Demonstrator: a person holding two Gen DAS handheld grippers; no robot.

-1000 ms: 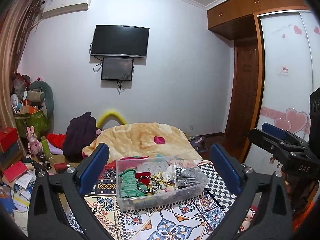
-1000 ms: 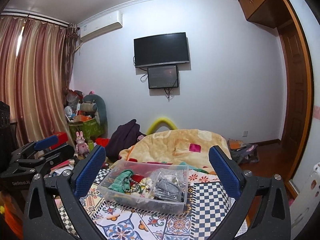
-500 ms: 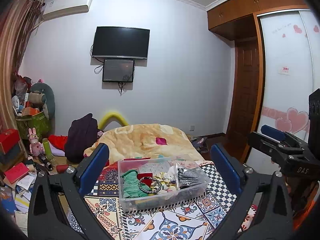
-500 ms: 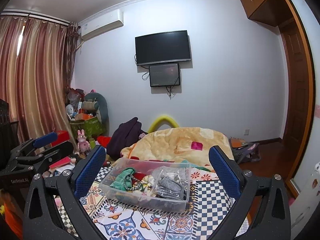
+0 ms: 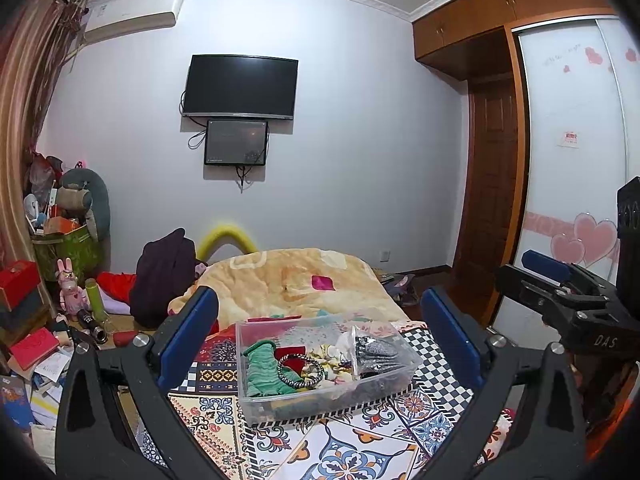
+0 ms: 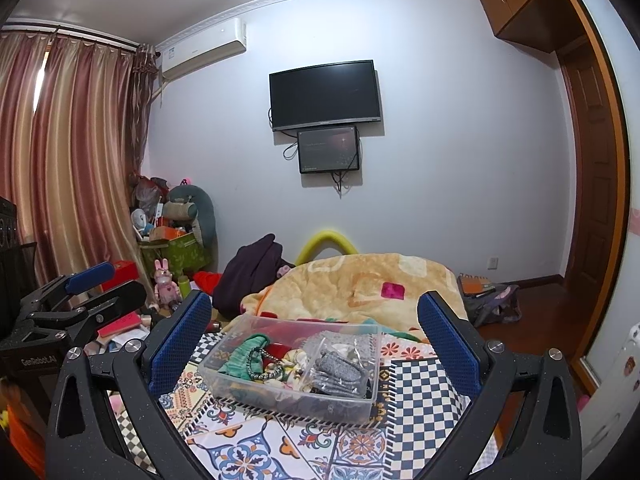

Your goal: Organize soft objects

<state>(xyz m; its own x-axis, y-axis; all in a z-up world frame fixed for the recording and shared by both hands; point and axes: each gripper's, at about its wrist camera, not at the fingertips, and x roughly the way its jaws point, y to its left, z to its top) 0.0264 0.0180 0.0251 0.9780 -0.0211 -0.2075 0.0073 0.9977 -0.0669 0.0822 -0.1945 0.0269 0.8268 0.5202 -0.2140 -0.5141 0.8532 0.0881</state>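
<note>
Both grippers, left (image 5: 320, 334) and right (image 6: 314, 338), spread wide, gripping nothing, facing bin (image 5: 332, 394). Curtains (image 6: 68, 168) only in right view; wardrobe door (image 5: 576, 140) only in left.

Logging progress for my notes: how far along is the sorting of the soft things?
Barely begun, it seems. Done: nothing visibly sorted; the green cloth, beaded bracelet and bagged grey items lie jumbled in the clear bin. In hand: nothing; left gripper and right gripper are open, short of the bin. Left: everything.
</note>
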